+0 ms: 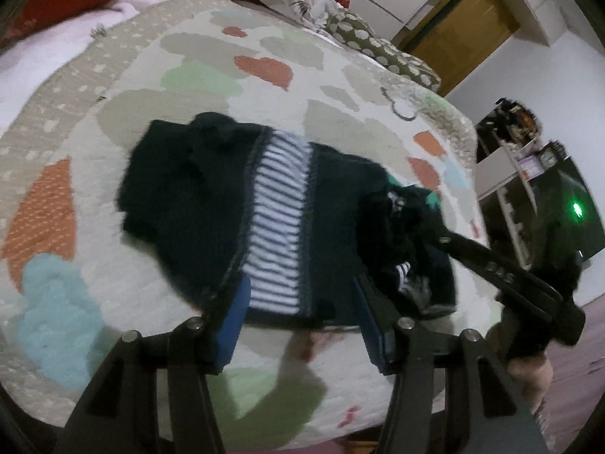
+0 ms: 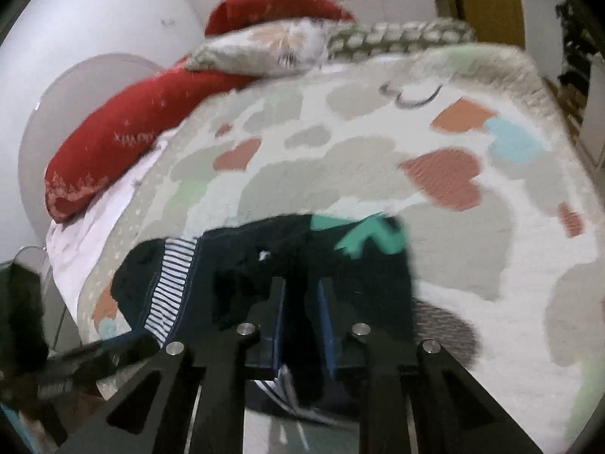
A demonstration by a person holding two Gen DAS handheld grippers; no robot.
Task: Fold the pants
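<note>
The right gripper (image 2: 300, 302), closest to its own lens, is pinching dark fabric between its blue pads (image 2: 327, 317), its jaws drawn nearly together around a fold of the pants (image 2: 264, 265). The left gripper (image 1: 298, 314) is standing wide apart at the near hem, the cloth lying between its fingers (image 1: 234, 314) rather than clamped, so it seems to be holding nothing.

The pants are lying on the quilt (image 1: 113, 121) near the bed's front edge, dark navy with a striped side panel (image 1: 280, 223) facing up. They are looking already doubled into a compact block, though one end is still bunching up where the right tool is gripping it. My guess is that one fold is in and a last fold plus some smoothing are left; both views are blurring, so the layers are hard to count.

The left view is showing the whole bundle from above and the right tool reaching in from the side. The right view alone is revealing a teal print (image 2: 363, 232) on the far part of the garment and cloth hanging below the pads off the bed edge. Further out, a red pillow (image 2: 124, 140) and a floral cushion (image 2: 264, 49) are sitting at the head of the bed
</note>
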